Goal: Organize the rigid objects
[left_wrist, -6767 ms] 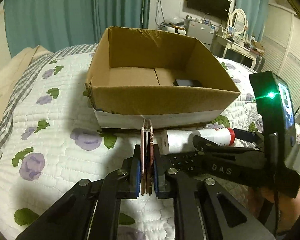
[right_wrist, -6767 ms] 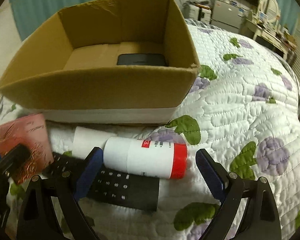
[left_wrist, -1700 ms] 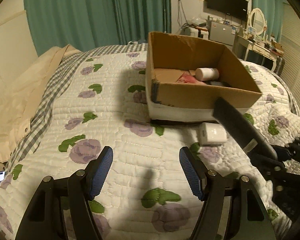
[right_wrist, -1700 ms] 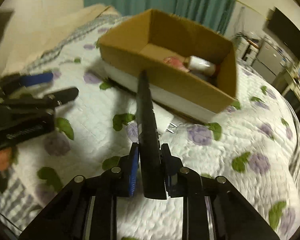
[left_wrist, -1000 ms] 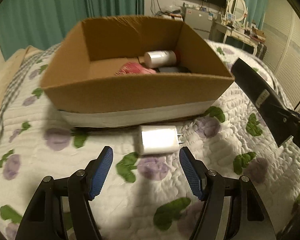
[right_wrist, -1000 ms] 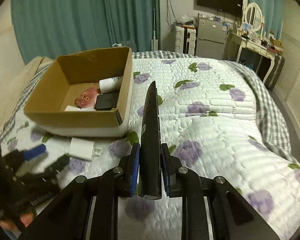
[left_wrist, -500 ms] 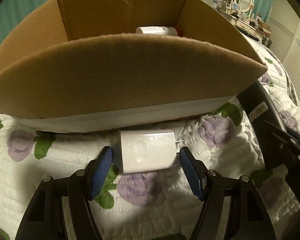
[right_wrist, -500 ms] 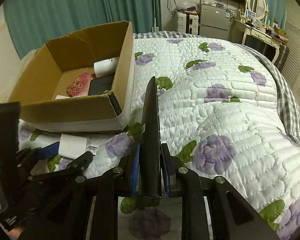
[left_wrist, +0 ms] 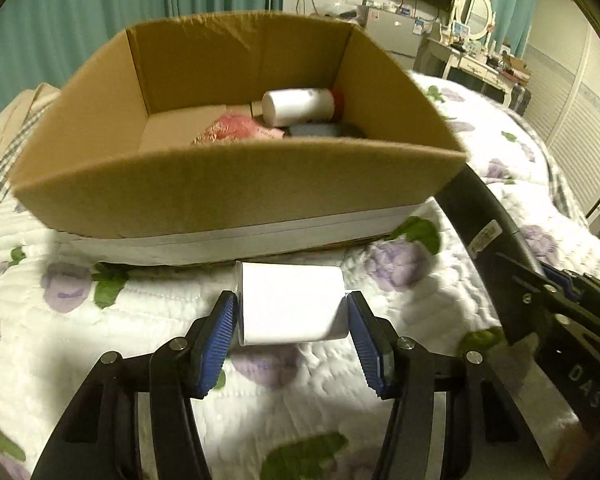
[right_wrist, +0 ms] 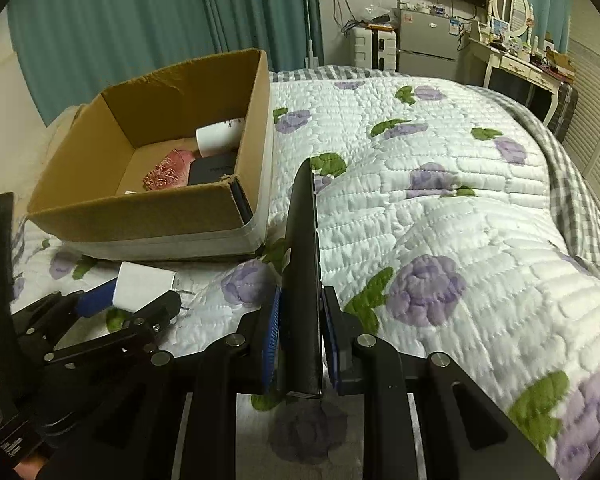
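The left gripper [left_wrist: 291,322] is bracketing a white rectangular plastic charger [left_wrist: 291,303] lying crosswise on the floral quilt [left_wrist: 100,320], pads at both its ends, though whether they are gripping is unclear. Just beyond is standing the open brown cardboard box [left_wrist: 236,196], whose near wall is needing a lift to clear. The right gripper [right_wrist: 301,344] is clamping a long black remote control [right_wrist: 303,264] edge-up, pointing past the box's right corner.

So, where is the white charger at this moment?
In the left wrist view the white charger sits between the left gripper pads, on the quilt just before the cardboard box.
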The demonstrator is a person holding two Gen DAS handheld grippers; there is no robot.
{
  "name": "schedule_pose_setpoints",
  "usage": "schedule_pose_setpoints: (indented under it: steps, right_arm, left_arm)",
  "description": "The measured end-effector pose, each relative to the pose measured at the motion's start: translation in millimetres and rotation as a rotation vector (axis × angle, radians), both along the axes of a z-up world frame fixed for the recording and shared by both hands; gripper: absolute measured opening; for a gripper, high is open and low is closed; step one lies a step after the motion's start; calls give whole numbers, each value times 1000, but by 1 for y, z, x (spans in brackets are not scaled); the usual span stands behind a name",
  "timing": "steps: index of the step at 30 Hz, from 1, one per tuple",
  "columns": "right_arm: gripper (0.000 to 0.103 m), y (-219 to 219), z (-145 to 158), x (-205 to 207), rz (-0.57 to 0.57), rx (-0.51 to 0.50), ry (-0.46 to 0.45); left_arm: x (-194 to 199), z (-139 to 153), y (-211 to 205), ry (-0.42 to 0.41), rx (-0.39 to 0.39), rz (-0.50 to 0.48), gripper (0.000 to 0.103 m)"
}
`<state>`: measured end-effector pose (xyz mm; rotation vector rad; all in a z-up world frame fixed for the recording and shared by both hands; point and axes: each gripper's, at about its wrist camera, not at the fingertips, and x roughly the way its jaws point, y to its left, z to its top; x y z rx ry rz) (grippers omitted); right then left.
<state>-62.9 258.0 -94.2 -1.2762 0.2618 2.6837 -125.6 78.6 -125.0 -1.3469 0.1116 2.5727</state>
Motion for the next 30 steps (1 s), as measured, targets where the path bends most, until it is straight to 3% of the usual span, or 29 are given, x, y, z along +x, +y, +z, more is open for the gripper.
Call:
schedule_pose_setpoints:
  steps: [12, 14, 21, 22, 24, 26, 30]
  right_arm:
    - [20, -7, 73, 49, 6, 31, 139]
    - [20, -13, 82, 55, 16, 38, 156]
    - [20, -21, 99, 60, 46, 44, 188]
    - [20, -21, 99, 60, 48, 42, 189]
    - [20, -21, 96, 59, 52, 37, 186]
    - [20, -19, 88, 55, 54, 28, 172]
    - [20, -14, 70, 49, 55, 12, 137]
  left_arm:
    - [34, 72, -4, 128, 54, -2, 54]
    - [39, 84, -7, 148, 67, -10, 12]
    - [46, 100, -22, 161, 90, -23, 11]
    - [43, 96, -25, 144, 92, -27, 11]
    - [42, 87, -28, 117, 92, -14, 22]
    - [39, 73, -33, 95, 88, 11, 61]
    - [32, 44, -32, 28, 72, 4, 61]
